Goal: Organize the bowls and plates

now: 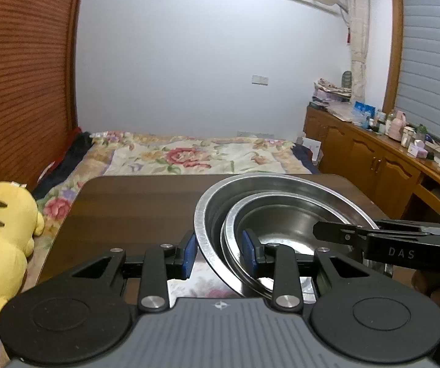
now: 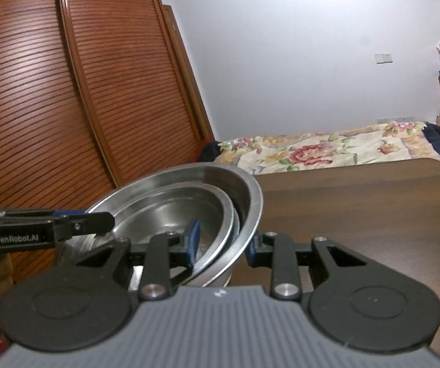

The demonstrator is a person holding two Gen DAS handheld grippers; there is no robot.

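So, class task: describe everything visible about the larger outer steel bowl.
The large round shiny steel bowl has a wide flat rim and deep dull-grey walls. It sits tilted above the dark brown wooden table, with a smaller steel bowl nested inside. The left gripper and the right gripper each clamp both rims, on opposite sides.

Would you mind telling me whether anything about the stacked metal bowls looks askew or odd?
Yes. The nested steel bowls sit tilted rather than level, and the inner bowl lies off-centre in the outer one. The left gripper and right gripper each straddle the rims on opposite sides, above the brown table. Nothing looks spilled or damaged.
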